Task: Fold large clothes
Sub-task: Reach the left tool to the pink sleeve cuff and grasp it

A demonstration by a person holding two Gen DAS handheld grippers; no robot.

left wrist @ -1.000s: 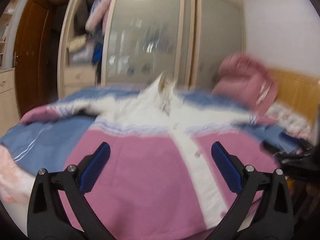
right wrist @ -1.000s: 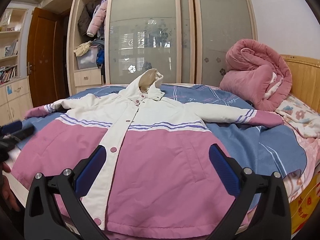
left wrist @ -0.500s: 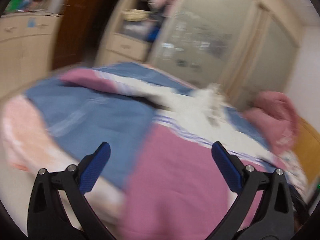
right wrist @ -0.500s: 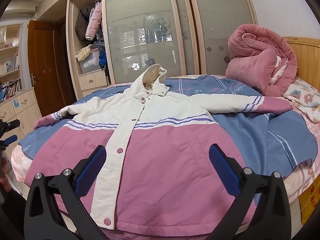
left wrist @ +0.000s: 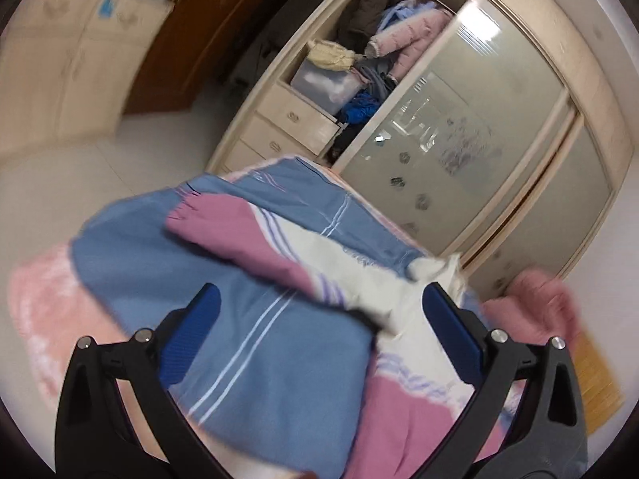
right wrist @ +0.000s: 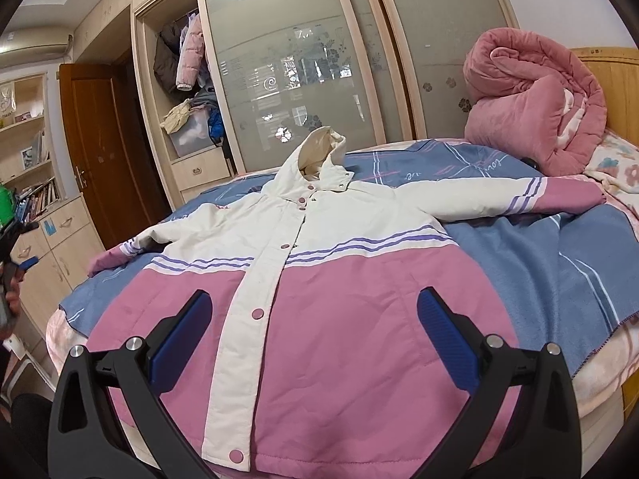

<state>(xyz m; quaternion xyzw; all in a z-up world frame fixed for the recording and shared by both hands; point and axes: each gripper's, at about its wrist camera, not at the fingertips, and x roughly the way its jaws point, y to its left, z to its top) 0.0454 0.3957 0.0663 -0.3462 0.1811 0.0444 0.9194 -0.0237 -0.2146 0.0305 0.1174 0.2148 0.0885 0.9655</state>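
Note:
A pink and white hooded jacket (right wrist: 319, 279) lies flat, front up and buttoned, on the blue blanket (right wrist: 559, 263), both sleeves spread out. My right gripper (right wrist: 313, 329) hangs open above the jacket's pink lower half, holding nothing. In the tilted, blurred left wrist view the jacket's left sleeve (left wrist: 247, 235) with its pink cuff lies across the blanket (left wrist: 279, 367). My left gripper (left wrist: 319, 333) is open over the blanket, just short of that sleeve, and empty. That left gripper (right wrist: 18, 267) also shows small at the left edge of the right wrist view, held in a hand.
A rolled pink quilt (right wrist: 535, 99) sits at the bed's head by the wooden headboard (right wrist: 607, 80). A wardrobe with glass sliding doors (right wrist: 303, 68) and an open clothes section (left wrist: 359, 76) stands behind. Low cabinets (right wrist: 52, 247) and a brown door (right wrist: 100, 151) are left of the bed.
My left gripper has swung left from the jacket's body to the left sleeve near the bed corner, tilting as it went. My right gripper has tilted slightly; both stay open.

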